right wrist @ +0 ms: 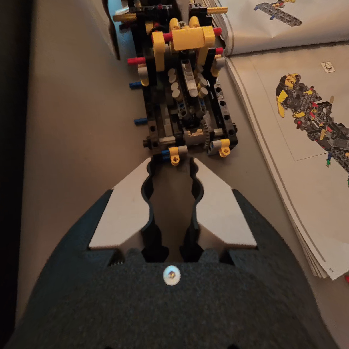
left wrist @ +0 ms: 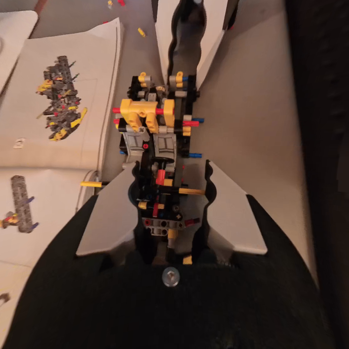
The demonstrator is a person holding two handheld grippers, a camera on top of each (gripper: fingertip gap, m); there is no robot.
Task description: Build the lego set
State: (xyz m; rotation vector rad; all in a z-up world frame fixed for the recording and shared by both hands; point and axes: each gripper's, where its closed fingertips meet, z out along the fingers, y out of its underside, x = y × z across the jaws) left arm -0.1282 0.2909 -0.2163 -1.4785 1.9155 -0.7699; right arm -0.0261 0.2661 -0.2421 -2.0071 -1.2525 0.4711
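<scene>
Your left gripper [left wrist: 171, 170] has its jaws around the near end of the model [left wrist: 156, 132]: the black and grey frame sits between the two fingers, and the wavy black pads lie close against its sides, so the jaws look closed on the model (the contact itself is partly hidden by the parts in between). The model lies long on the grey counter [left wrist: 245, 113], running straight away from that gripper. Near its middle a yellow block [left wrist: 139, 111] sits on a red axle [left wrist: 117, 110], with two grey seats [left wrist: 164, 145] just nearer the gripper. Blue pins [left wrist: 195, 155] stick out of its right side, and a yellow axle [left wrist: 191, 191] crosses the frame between the fingers.

Your right gripper [right wrist: 171, 160] meets the model from the opposite end. Its jaws stand apart with bare counter showing between the pads, and the fingertips [right wrist: 149, 162] reach just to the model's end, beside a yellow connector [right wrist: 174, 155]. I cannot tell whether they touch it; nothing is gripped. From this side you see a grey gear [right wrist: 206, 136] on a cross shaft at the near end.

The open manual [left wrist: 56, 113] lies on the counter just beside the model, on the left gripper's left, its pages showing drawings of the build. A few loose pieces [left wrist: 141, 32] lie on the counter farther off, well apart from the model.
</scene>
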